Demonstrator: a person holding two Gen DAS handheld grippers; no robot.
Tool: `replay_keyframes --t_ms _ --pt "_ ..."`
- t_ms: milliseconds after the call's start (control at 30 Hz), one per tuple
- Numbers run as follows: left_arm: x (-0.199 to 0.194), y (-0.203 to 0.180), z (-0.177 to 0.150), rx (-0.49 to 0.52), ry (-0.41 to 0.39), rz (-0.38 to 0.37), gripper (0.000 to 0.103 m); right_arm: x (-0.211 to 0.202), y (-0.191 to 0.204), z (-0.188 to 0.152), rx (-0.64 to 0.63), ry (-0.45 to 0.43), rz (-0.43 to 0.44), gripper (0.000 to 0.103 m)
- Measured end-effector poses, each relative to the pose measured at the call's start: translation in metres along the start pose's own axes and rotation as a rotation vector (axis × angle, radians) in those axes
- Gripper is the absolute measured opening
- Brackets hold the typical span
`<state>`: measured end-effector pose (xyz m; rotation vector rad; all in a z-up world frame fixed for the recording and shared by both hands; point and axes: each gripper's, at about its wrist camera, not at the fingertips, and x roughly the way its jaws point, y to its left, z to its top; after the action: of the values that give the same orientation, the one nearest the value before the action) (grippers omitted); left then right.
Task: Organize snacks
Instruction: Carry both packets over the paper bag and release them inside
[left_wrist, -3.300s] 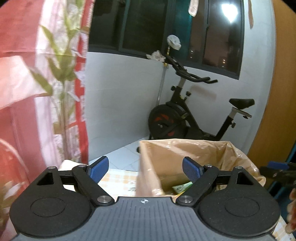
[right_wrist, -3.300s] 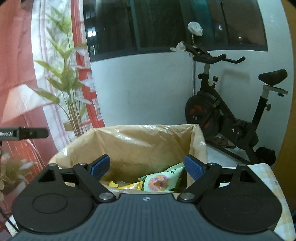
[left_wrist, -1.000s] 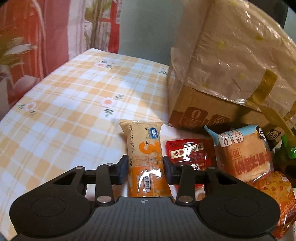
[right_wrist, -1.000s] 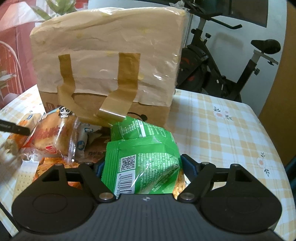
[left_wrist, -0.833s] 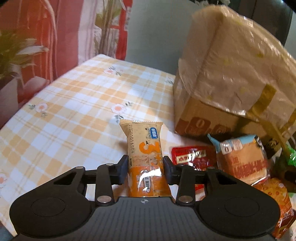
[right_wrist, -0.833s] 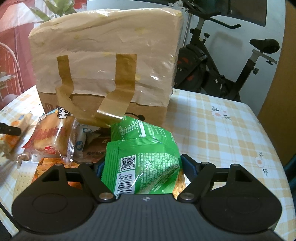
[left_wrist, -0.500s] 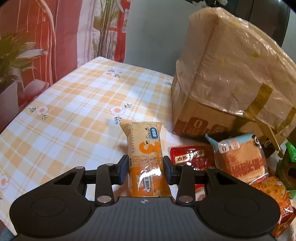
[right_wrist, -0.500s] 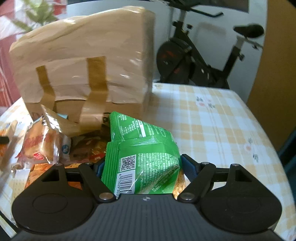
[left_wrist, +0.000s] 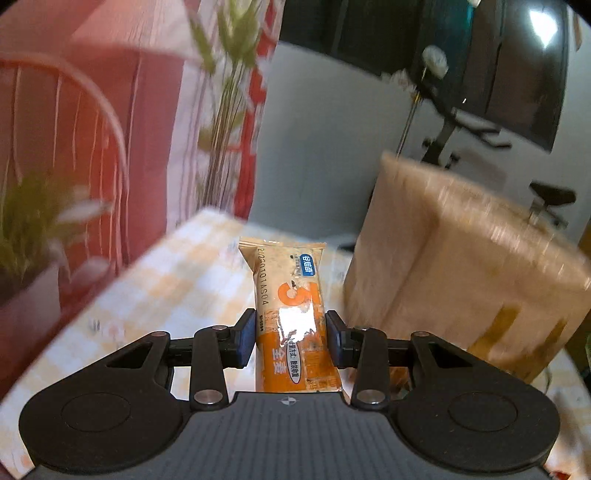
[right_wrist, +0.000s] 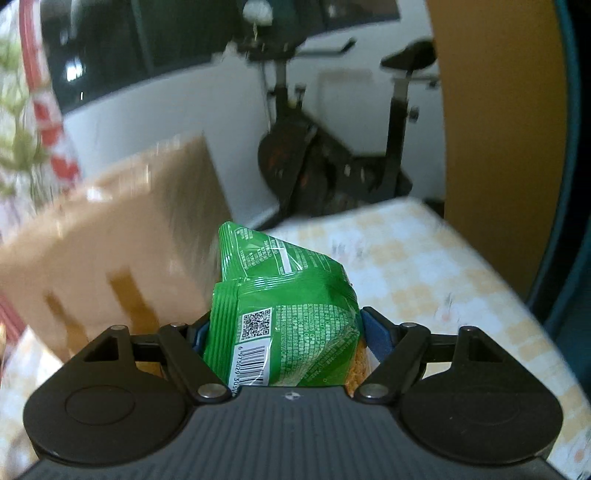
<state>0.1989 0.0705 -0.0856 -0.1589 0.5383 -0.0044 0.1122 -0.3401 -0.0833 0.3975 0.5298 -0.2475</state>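
The left gripper (left_wrist: 290, 334) is closed on an orange snack bar (left_wrist: 290, 317), pinching it across the middle of its length, and the bar stands up from the jaws above the checked tablecloth (left_wrist: 177, 280). The right gripper (right_wrist: 284, 332) is pressed together on a green snack packet (right_wrist: 284, 317), holding it by its near part so that the far end sticks out free. Both snacks look very light, and their wrappers are thin, glossy plastic film, so I judge them as soft and a little slippery; the bar seems a bit stiffer and may crumble inside if it is squeezed hard, while the green packet is puffy and can slide out when it is held only by the film. A hold across the body, not on the sealed end, seems the safer one. The paper-lined box (left_wrist: 461, 266) stands on the right of the left gripper and on the left of the right gripper, so it lies between the two tools, and its top edge is about at the level of the held snacks or higher. On the far side there is an exercise bike (right_wrist: 332, 158), well apart from the table. The table edge on the right side is open, and both pictures are blurred, so fine details of the box opening cannot be told.
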Motion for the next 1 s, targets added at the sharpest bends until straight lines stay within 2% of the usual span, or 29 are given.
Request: replay_keyframes --t_ms 267,400,500,633,733,1000 --pt "-0.019 -0.047 0.059 0.077 -0.162 -0.105 0.041 -0.035 0.031 0.07 -0.044 -0.205 0.095 0.079" --pt "-0.011 -0.079 0.089 0.089 -0.183 -0.189 0.041 -0.03 0.058 0.1 -0.074 -0.248 0.181 0.079" --pt "0.003 -0.104 0.104 0.116 -0.186 -0.234 0.041 -0.012 0.082 0.114 -0.103 -0.244 0.25 0.079" --pt "0.031 -0.133 0.112 0.135 -0.14 -0.273 0.041 0.018 0.111 0.122 -0.112 -0.204 0.334 0.079" --pt "0.055 -0.145 0.115 0.179 -0.113 -0.258 0.041 0.039 0.127 0.124 -0.093 -0.166 0.384 0.079" --pt "0.088 -0.141 0.106 0.187 -0.042 -0.244 0.043 0.087 0.143 0.11 -0.108 -0.029 0.345 0.08"
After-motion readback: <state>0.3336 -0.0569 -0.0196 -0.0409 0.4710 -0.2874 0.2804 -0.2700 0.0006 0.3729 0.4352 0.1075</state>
